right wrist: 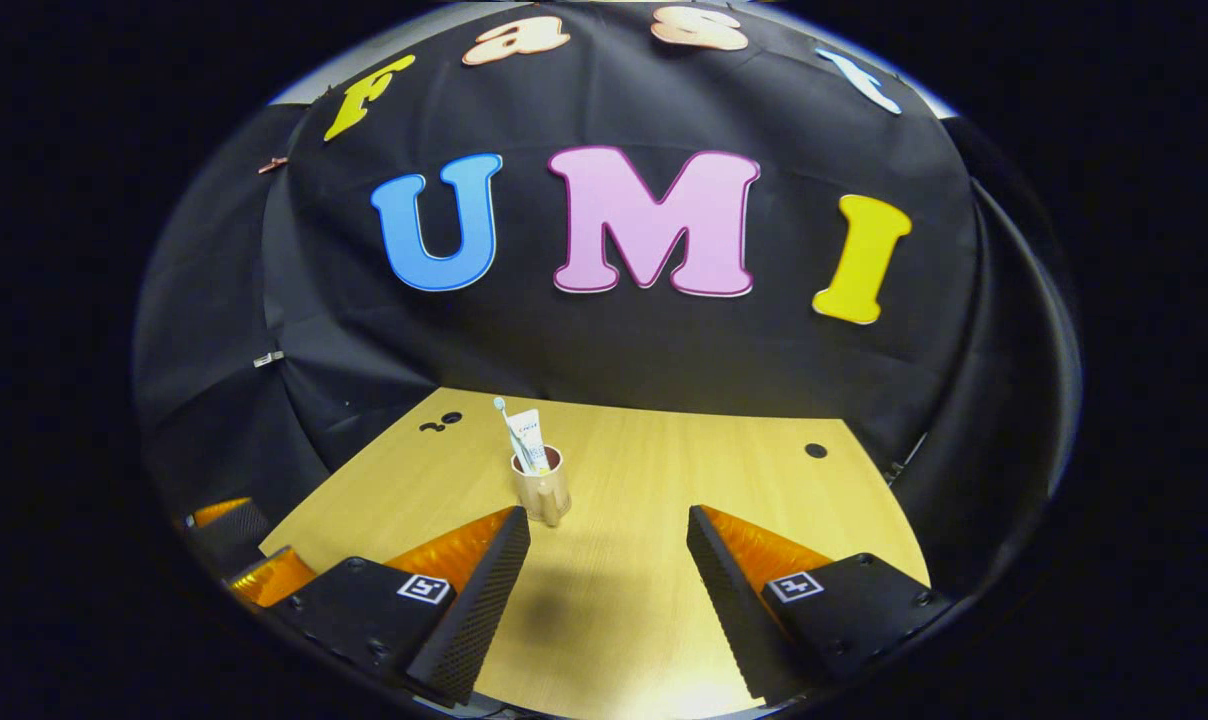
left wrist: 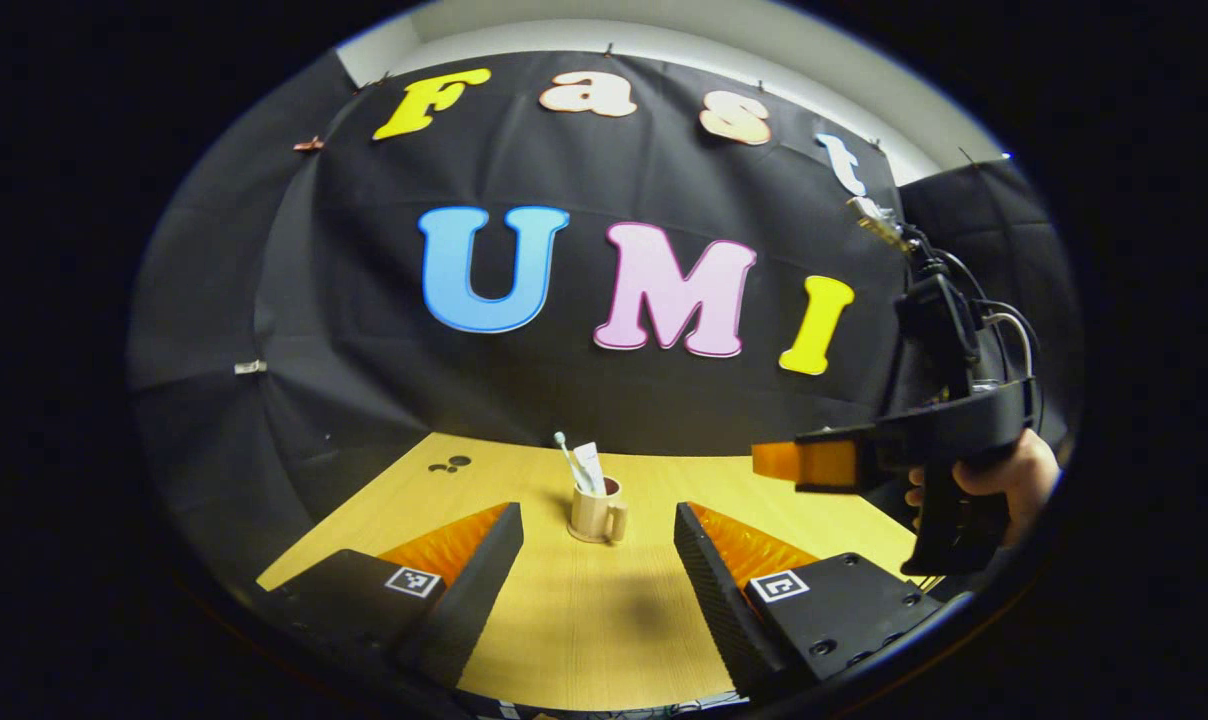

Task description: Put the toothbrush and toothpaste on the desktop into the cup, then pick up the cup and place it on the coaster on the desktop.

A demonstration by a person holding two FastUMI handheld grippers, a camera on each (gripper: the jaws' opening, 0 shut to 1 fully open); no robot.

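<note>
Beige cup point(left wrist: 596, 515) holding a white toothbrush point(left wrist: 567, 456) and white toothpaste point(left wrist: 591, 466); the desk point(left wrist: 604, 620) is pale yellow wood grain

beige cup point(left wrist: 596, 513) upright on desk, holding toothbrush point(left wrist: 569, 458) and toothpaste point(left wrist: 591, 466)

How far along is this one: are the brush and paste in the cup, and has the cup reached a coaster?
Done: the toothbrush and toothpaste stand in the cup. In hand: nothing; the left gripper and right gripper are both open, back from the cup. Left: I can make out no coaster under the cup, which seems to stand on the bare desktop, so the final placement looks undone.
</note>
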